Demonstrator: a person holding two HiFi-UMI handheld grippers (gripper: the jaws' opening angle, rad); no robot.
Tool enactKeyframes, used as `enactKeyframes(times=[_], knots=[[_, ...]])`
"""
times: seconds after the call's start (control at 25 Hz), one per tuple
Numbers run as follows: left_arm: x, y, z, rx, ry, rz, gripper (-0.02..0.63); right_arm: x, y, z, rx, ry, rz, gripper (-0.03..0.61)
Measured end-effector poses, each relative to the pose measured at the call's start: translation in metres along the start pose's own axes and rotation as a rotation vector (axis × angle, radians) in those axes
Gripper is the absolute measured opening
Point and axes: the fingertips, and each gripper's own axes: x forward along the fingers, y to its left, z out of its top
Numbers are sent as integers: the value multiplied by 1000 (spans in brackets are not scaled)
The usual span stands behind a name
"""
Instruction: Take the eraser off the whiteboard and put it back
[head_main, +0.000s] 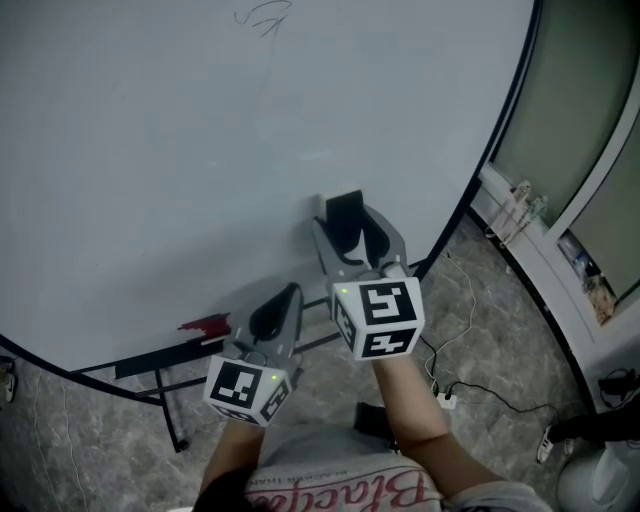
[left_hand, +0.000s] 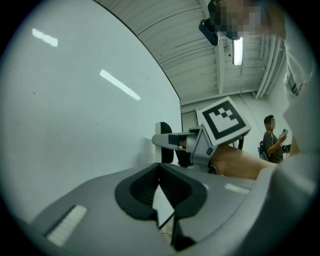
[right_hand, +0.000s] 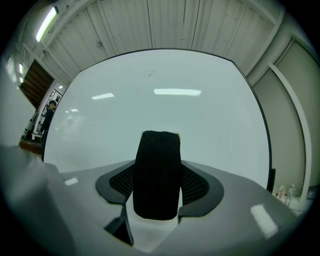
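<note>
Right gripper (head_main: 352, 232) clamped on the black eraser (head_main: 345, 212), pressed face-on to the whiteboard (head_main: 200, 150) low toward 5 o'clock, looks touching, probably so it can stick back on; left gripper (head_main: 278, 308) at its 7 o'clock, jaws together, empty, parked clear

- Grey marbled floor (head_main: 500, 340) with a white power strip (head_main: 447, 400) lying on it.
- Panelled ceiling (right_hand: 165, 25), one tube lamp (left_hand: 237, 51) lit.
- Frosted glass partition (head_main: 580, 110) at right.
</note>
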Motion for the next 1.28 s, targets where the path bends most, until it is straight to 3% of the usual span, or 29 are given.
enactKeyframes(times=[0.52, 0.72, 0.92, 1.28], knots=[[0, -5, -2, -7, -7, 6, -2, -43, 21, -55, 16, 50, 87, 256], [0, -15, -3, 50, 26, -55, -2, -54, 33, -69, -1, 42, 122, 258], [-2, -4, -1, 18, 4, -6, -2, -60, 33, -74, 3, 51, 116, 258], [-5, -3, 3, 15, -7, 3, -2, -58, 34, -69, -20, 54, 116, 258]])
